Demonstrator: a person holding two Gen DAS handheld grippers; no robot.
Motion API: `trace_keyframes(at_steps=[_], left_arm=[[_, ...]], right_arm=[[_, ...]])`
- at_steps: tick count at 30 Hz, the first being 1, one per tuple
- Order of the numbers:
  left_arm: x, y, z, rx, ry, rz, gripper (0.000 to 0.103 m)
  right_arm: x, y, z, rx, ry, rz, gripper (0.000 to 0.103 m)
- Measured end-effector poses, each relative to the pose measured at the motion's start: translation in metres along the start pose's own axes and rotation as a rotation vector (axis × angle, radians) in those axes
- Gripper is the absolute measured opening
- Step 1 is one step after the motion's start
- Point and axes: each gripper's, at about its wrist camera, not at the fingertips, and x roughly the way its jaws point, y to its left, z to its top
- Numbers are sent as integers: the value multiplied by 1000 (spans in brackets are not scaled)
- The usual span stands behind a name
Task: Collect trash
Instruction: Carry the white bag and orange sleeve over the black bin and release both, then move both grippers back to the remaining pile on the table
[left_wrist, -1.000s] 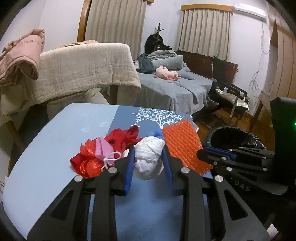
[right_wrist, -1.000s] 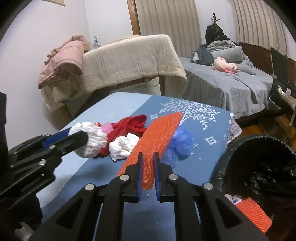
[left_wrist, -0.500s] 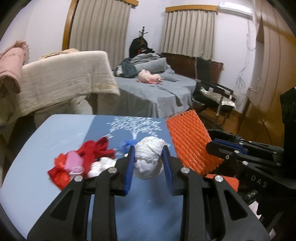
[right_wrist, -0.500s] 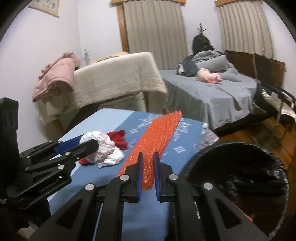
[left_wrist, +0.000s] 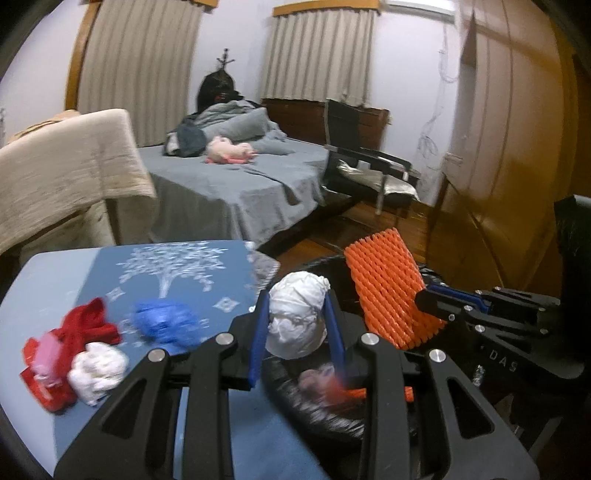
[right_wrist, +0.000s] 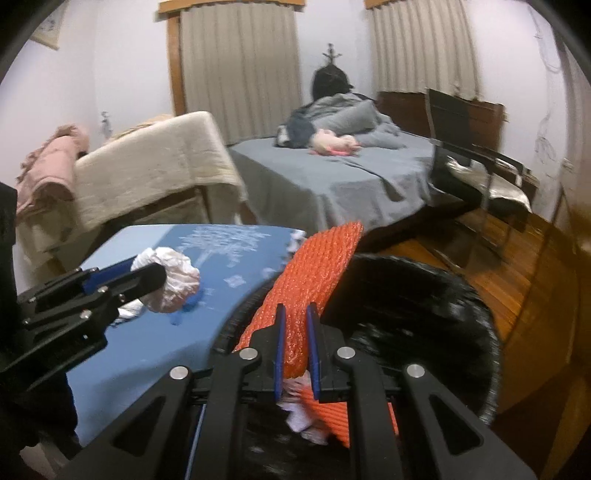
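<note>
While gripper-held (left_wrist: 297, 328), crumpled white wad (left_wrist: 297, 319).

So the bin (right_wrist: 461, 295) sits right off the bench's (left_wrist: 55, 266) right edge. Leftover scraps (left_wrist: 74, 354) are bunched by the bench's left edge, one wad (left_wrist: 162, 321) nearer the middle. Bed (left_wrist: 236, 184) is behind the bench, chair (left_wrist: 369, 166) to the bed's right. Some trash (right_wrist: 332, 410) is already in the bin.
</note>
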Motion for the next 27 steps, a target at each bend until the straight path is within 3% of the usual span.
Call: trace_keyframes(at_steps=[5,8,13,17,19,22,24,27], left_arm=[[32,-24,5,19,23,-69,34],[45,-36,4,42,33,-108,48],[54,-38,4,47,41,-108,57],[42,-26,4,47,23,-59,70],[34,-15,4,45,11,-23,79],[17,4,3,30,-5,37,86],[8,19,2,12,-8,74,88],[-11,45,-2,-13,-17,154,89]], right_arm=[[3,-30,-12,33,26,-64,13],[5,-45,-19,60,44,-99,16],[2,-61,-27,86,51,-132,37],[0,-63,-28,92,37,-141,57],[0,-60,-27,95,23,-141,74],[-2,-51,-22,99,0,-127,89],[-1,-44,-19,94,-15,-115,95],[2,-26,-12,78,-32,-82,97]])
